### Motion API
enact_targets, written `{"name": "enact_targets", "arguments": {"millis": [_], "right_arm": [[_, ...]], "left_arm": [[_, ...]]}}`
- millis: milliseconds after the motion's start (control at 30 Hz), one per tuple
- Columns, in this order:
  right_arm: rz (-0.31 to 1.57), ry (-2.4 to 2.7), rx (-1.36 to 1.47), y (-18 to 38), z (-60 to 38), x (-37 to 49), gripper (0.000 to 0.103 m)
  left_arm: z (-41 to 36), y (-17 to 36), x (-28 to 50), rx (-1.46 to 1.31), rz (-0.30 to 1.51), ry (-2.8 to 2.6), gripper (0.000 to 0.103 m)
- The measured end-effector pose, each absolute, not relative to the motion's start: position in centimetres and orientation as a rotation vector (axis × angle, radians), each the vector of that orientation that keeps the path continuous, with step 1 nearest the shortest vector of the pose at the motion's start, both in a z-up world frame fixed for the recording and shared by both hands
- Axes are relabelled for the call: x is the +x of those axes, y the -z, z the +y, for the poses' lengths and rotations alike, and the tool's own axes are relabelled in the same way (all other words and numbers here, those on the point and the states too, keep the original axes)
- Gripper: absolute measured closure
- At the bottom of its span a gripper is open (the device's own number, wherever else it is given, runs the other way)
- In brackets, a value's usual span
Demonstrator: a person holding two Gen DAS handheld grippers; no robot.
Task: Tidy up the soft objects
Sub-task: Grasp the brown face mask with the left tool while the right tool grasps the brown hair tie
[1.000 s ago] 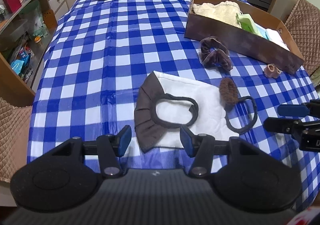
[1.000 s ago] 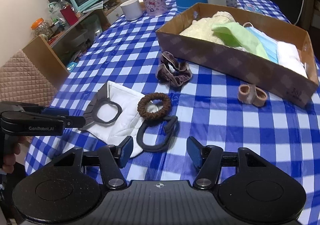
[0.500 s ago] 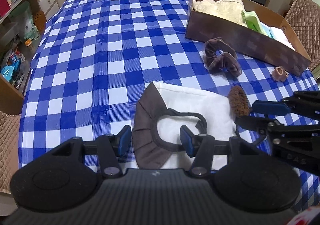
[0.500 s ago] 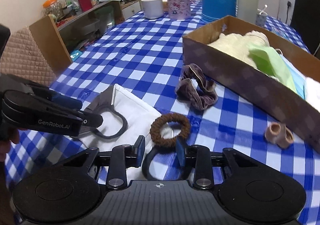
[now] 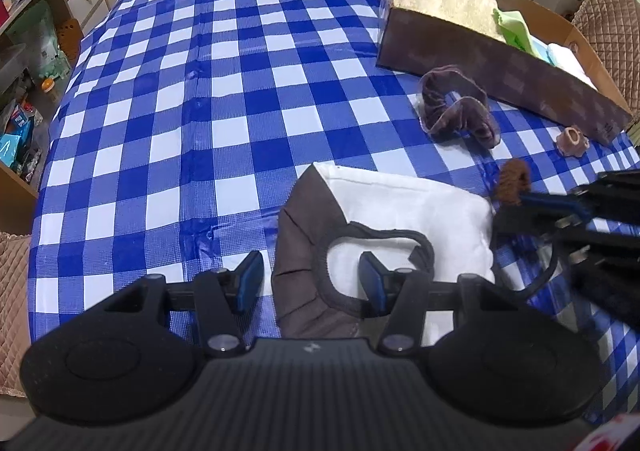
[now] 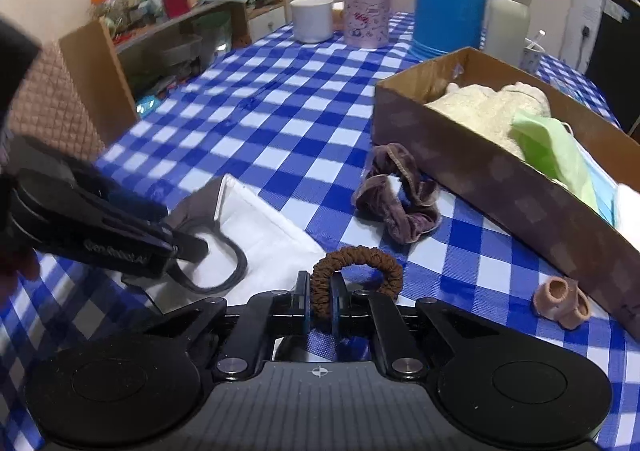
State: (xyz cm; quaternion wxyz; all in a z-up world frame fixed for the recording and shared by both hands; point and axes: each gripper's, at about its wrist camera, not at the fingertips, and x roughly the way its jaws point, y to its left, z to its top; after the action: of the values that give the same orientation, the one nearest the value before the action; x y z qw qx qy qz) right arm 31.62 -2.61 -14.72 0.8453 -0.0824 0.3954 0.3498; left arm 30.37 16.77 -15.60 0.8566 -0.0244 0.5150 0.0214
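Right claw (image 6: pixel 320 305), lower centre of right wrist view: jaws closing, pads pinching the near side of the brown hair tie (image 6: pixel 357 269), which stands up off the checked worktop (image 6: pixel 280 111). Left claw (image 5: pixel 308 283), lower centre of left wrist view: wide, straddling the grey edge of the face mask (image 5: pixel 400 219); not gripping. Velvet scrunchie (image 6: pixel 400 203) lies just beside the cardboard box (image 6: pixel 480 179).

a: where's your right gripper (image 6: pixel 320 305)?
b: your right jaws are closing on the brown scrunchie (image 6: pixel 358 265), pads pinching its near side.
a: the left gripper (image 5: pixel 310 283)?
b: jaws apart, just left of that scrunchie, pointing steeply down.
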Motion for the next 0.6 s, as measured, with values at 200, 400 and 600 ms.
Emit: {"name": "enact_targets", "arguments": {"millis": [200, 400, 600], "right_arm": [[0.849, -0.672, -0.038, 13.1, -6.6, 32.0, 0.094], [0.862, -0.573, 0.059, 12.1, -11.7, 31.7, 0.094], [0.865, -0.506, 0.107, 11.5, -15.9, 30.8, 0.094]], "left_arm": [[16.8, 15.8, 30.4, -0.032, 1.063, -0.036, 0.067], [15.9, 14.2, 29.8, -0.009, 1.015, -0.014, 0.088], [12.9, 10.4, 28.4, 0.031, 0.921, 0.075, 0.089]]}}
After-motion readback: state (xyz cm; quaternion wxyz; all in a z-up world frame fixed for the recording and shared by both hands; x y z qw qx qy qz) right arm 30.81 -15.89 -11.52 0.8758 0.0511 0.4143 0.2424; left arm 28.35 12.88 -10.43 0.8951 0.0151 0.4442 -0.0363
